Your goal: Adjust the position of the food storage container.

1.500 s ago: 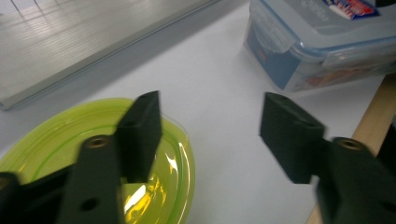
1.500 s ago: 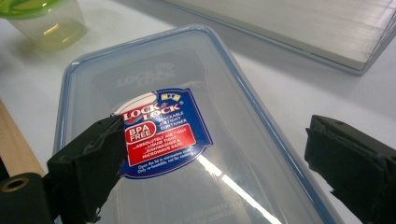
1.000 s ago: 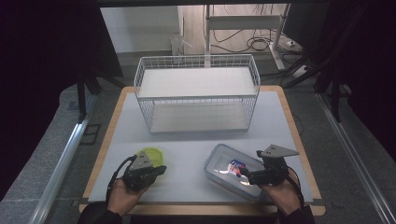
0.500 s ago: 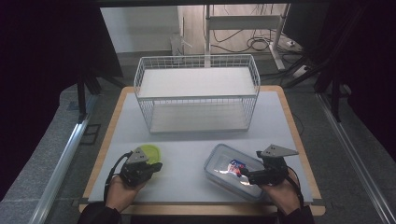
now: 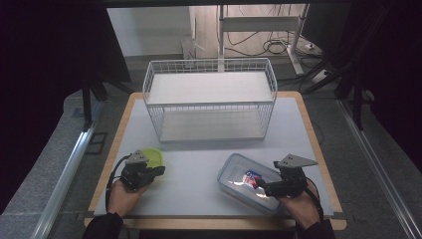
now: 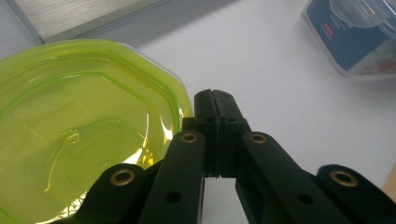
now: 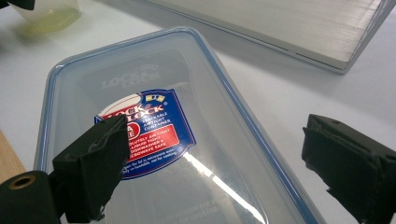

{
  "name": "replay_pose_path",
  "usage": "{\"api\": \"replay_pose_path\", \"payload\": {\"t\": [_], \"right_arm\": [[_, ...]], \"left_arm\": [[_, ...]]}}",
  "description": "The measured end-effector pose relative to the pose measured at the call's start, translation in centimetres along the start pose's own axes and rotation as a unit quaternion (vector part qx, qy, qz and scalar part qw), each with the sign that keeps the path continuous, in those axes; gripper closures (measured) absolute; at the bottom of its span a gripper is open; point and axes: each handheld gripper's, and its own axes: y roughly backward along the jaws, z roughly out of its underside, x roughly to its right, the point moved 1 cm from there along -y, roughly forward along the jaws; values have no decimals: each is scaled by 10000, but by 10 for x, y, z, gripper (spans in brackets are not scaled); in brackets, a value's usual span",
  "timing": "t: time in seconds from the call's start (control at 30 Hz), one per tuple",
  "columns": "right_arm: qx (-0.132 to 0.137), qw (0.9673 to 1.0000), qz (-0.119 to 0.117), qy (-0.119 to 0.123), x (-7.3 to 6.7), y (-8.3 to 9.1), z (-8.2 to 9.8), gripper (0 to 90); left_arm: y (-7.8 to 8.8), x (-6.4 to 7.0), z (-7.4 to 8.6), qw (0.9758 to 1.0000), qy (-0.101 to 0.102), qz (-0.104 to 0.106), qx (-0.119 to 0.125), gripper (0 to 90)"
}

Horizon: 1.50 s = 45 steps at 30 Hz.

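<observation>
Landmark: white wire basket [image 5: 209,104], set at the far middle of the white table [image 5: 199,164].

Nearest, right of the basket's front: a clear rectangular container [image 5: 246,183] with a blue-edged lid and a printed label is laid flat near the table's near edge. Contents cannot be told. The right gripper [image 5: 266,188] is held over its right end, jaws wide apart, one above the lid and one beyond its long rim; nothing is clasped.

Nearest, left of the basket's front: a yellow-green translucent lid [image 6: 79,130], hollow side up and empty, is laid flat. The left gripper [image 6: 215,100] is held just beside its rim, jaws pressed together on nothing.

Between lid and container, bare table is seen.

Farther: the basket is seen empty, with bare table before it.
</observation>
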Motion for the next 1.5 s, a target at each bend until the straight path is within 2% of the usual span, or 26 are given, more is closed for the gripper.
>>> {"api": "replay_pose_path", "payload": {"t": [0.1, 0.17, 0.3, 0.43, 0.5, 0.6, 0.63, 0.67, 0.7, 0.73, 0.77, 0.87, 0.93, 0.97, 1.0, 1.07, 1.13, 1.17, 1.3, 1.33, 1.4, 1.43, 1.5], "right_arm": [[-4, 10000, 10, -3, 0, 0, 0, 74], [-15, 10000, 13, -13, 1, -1, 0, 75], [-18, 10000, 20, -27, 1, -1, 1, 76], [-3, 10000, 15, -45, 2, -1, 1, 83], [19, 10000, -18, -73, 3, 2, 0, 147], [44, 9999, 1, -143, 4, 5, 0, 177], [59, 9997, 17, -227, 8, 11, -1, 266], [59, 9997, 17, -227, 8, 11, -1, 266], [11, 9996, 62, -262, 12, 17, -2, 363], [11, 9996, 62, -262, 12, 17, -2, 363], [-71, 9996, 25, -271, 14, 22, -1, 491], [-217, 9993, 46, -287, 17, 31, 4, 681], [-243, 9992, 68, -315, 18, 36, 8, 782], [-236, 9992, 104, -304, 19, 39, 10, 828], [-236, 9992, 104, -304, 19, 39, 10, 828], [-194, 9989, 303, -298, 21, 52, 17, 896], [-218, 9986, 366, -317, 21, 54, 20, 896], [-279, 9976, 482, -419, 23, 60, 27, 897], [-415, 9963, 517, -546, 22, 64, 37, 897], [-514, 9954, 499, -638, 20, 66, 44, 897], [-546, 9951, 491, -665, 19, 66, 48, 897], [-650, 9939, 388, -805, 16, 67, 57, 897], [-750, 9931, 286, -856, 13, 65, 63, 897]], "left_arm": [[0, -4, -1, 10000, 21, -50, 0, 898], [2, -13, 0, 9999, 120, -115, 25, 898], [5, -19, 0, 9996, 248, -148, 72, 898], [6, -14, -2, 9997, 159, -143, 130, 898], [7, -5, -6, 9997, 13, -98, 218, 897], [6, 1, -8, 9996, -40, -44, 287, 887], [5, 4, -10, 9994, -72, 10, 325, 880], [4, 6, -11, 9994, -79, 49, 342, 880], [1, 10, -12, 9993, -130, 104, 348, 871], [1, 10, -12, 9993, -130, 104, 348, 869], [-4, 16, -14, 9991, -183, 162, 351, 869], [-9, 22, -18, 9987, -251, 257, 371, 870], [-18, 32, -22, 9979, -409, 366, 338, 871], [-18, 32, -22, 9979, -409, 366, 338, 872], [-21, 35, -24, 9976, -503, 379, 296, 872], [-31, 43, -29, 9965, -652, 467, 244, 876], [-34, 45, -31, 9961, -688, 501, 238, 877], [-37, 48, -34, 9956, -737, 537, 231, 878], [-46, 55, -39, 9939, -887, 616, 208, 879], [-48, 58, -40, 9934, -929, 646, 191, 879], [-48, 58, -39, 9932, -949, 656, 177, 878], [-48, 58, -39, 9932, -959, 647, 166, 878], [-46, 55, -37, 9939, -893, 624, 184, 878]]}}
